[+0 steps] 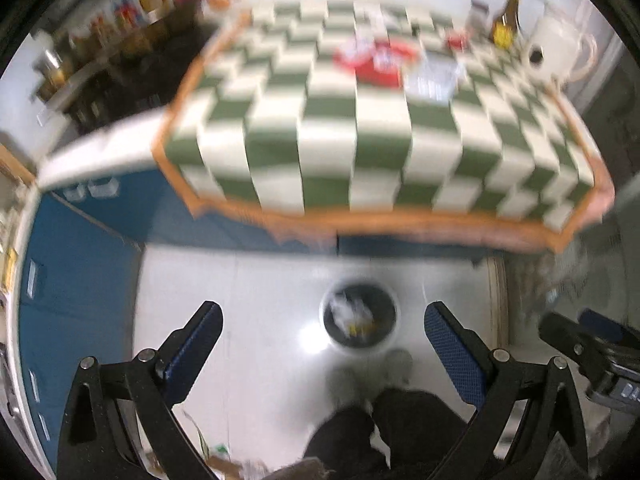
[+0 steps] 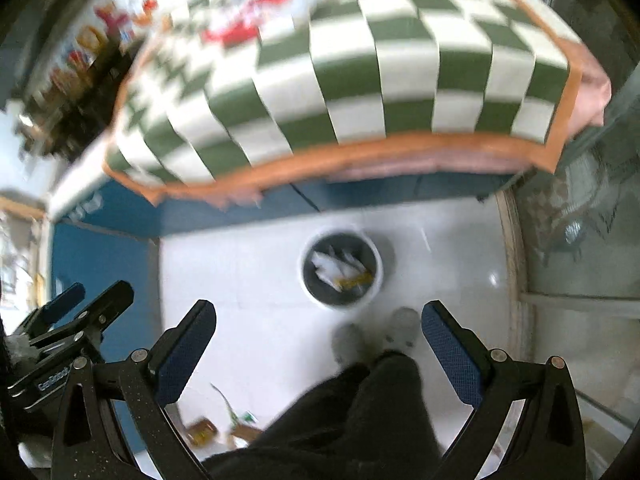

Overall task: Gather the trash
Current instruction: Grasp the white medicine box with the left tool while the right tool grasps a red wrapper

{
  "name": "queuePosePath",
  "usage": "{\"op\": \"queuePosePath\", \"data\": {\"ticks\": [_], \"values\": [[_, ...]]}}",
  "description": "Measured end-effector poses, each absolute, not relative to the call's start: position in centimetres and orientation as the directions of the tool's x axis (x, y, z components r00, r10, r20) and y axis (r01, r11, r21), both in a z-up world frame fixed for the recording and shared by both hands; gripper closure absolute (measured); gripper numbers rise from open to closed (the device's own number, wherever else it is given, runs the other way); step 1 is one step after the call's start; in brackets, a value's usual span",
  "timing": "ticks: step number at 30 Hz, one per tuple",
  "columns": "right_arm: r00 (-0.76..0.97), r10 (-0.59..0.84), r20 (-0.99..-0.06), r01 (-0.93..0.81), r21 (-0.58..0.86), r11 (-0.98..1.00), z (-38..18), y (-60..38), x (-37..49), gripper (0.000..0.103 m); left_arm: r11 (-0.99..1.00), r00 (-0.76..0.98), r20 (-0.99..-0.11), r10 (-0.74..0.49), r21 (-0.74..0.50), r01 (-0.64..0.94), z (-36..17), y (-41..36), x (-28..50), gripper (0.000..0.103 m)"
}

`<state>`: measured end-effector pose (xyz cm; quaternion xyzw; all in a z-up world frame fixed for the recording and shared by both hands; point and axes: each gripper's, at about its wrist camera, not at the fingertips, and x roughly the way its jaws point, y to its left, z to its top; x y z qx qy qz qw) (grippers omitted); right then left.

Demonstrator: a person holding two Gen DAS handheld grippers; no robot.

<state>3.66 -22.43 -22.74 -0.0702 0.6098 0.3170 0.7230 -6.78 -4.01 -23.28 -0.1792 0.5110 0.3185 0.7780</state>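
Note:
A round grey bin (image 1: 359, 317) (image 2: 341, 269) stands on the white floor below the table's front edge, holding crumpled white paper and a yellow scrap. My left gripper (image 1: 322, 332) hangs open and empty high above it. Beside it, my right gripper (image 2: 319, 330) is open and empty too. A red and white wrapper (image 1: 376, 60) (image 2: 244, 26) and a clear packet (image 1: 434, 78) lie on the green checked tablecloth (image 1: 340, 136) (image 2: 360, 72). Small scraps (image 2: 208, 432) lie on the floor near the person's feet. Both views are blurred.
A person's dark trouser legs (image 2: 360, 408) and light slippers (image 2: 402, 326) stand just behind the bin. Blue cabinets (image 1: 80, 264) run on the left. A bottle (image 1: 508, 16) and a white jug (image 1: 554, 48) stand at the table's far right. Shelves of jars (image 1: 104, 40) line the left wall.

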Motion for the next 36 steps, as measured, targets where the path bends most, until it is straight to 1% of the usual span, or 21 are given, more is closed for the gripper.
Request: {"op": "queuePosePath", "data": {"ticks": [1,5,9,12,14,18,19,21,24,26,27,28,29,30,31,35,36], "values": [[0.067,0.393,-0.917,-0.537,0.299,0.789,-21.6,-22.1,4.6,0.0,0.724,0.297,-0.893,0.339,0.046,-0.688,-21.9,-3.2,-5.5,0.0],[0.131,0.441,-0.888,-0.513,0.32,0.796,-18.2,-20.5,10.0,0.0,0.708,0.318,-0.867,0.384,0.055,-0.704,-19.5,-0.9,-1.1,0.0],[0.159,0.456,-0.876,-0.495,0.329,0.804,-17.4,-18.4,17.1,0.0,0.678,0.293,-0.863,0.412,0.075,-0.731,-18.6,2.0,5.1,0.0],[0.168,0.47,-0.866,-0.466,0.351,0.813,-17.8,-15.4,24.9,0.0,0.661,0.263,-0.879,0.397,0.075,-0.747,-19.1,5.1,10.9,0.0],[0.159,0.494,-0.855,-0.43,0.39,0.814,-18.8,-12.5,31.5,0.0,0.64,0.241,-0.893,0.38,0.066,-0.765,-19.3,7.2,14.5,0.0],[0.138,0.498,-0.856,-0.372,0.421,0.827,-22.3,-6.4,42.5,0.008,0.58,0.186,-0.927,0.326,0.041,-0.813,-21.1,12.7,22.8,0.0],[0.12,0.5,-0.858,-0.355,0.433,0.829,-23.7,-4.5,45.4,0.013,0.561,0.172,-0.936,0.308,0.033,-0.827,-21.9,14.4,25.3,0.0],[0.084,0.485,-0.87,-0.34,0.433,0.835,-26.1,-0.9,49.7,0.019,0.539,0.152,-0.948,0.279,0.024,-0.842,-23.2,17.1,28.7,0.0],[0.048,0.462,-0.886,-0.331,0.422,0.844,-29.4,3.5,54.2,0.023,0.518,0.135,-0.961,0.24,0.009,-0.856,-25.3,20.6,33.3,0.001],[0.042,0.455,-0.889,-0.357,0.412,0.838,-30.9,5.8,55.8,0.034,0.508,0.144,-0.968,0.204,-0.021,-0.861,-26.4,22.4,35.8,0.001],[0.083,0.451,-0.889,-0.381,0.39,0.838,-30.7,6.3,55.9,0.043,0.506,0.148,-0.972,0.182,-0.037,-0.862,-27.2,23.4,37.2,0.001],[0.134,0.442,-0.887,-0.427,0.351,0.833,-30.2,7.2,56.1,0.07,0.506,0.155,-0.973,0.172,-0.047,-0.861,-27.5,24.0,38.2,0.001],[0.149,0.426,-0.892,-0.458,0.319,0.83,-30.2,8.1,56.4,0.077,0.507,0.164,-0.973,0.162,-0.06,-0.86,-28.0,24.8,39.5,0.001],[0.154,0.425,-0.892,-0.462,0.315,0.829,-30.2,8.3,56.6,0.08,0.514,0.17,-0.974,0.151,-0.069,-0.855,-28.4,25.4,40.7,0.001],[0.155,0.422,-0.893,-0.465,0.311,0.829,-30.2,8.5,57.1,0.086,0.521,0.175,-0.974,0.144,-0.076,-0.85,-28.7,25.9,41.8,0.001],[0.165,0.411,-0.896,-0.465,0.297,0.834,-30.3,8.0,59.1,0.088,0.57,0.151,-0.979,0.139,-0.045,-0.821,-30.1,26.9,45.3,0.001],[0.163,0.411,-0.897,-0.464,0.298,0.834,-30.3,7.8,59.4,0.089,0.583,0.131,-0.981,0.143,-0.023,-0.812,-30.7,27.0,46.0,0.007]]}}
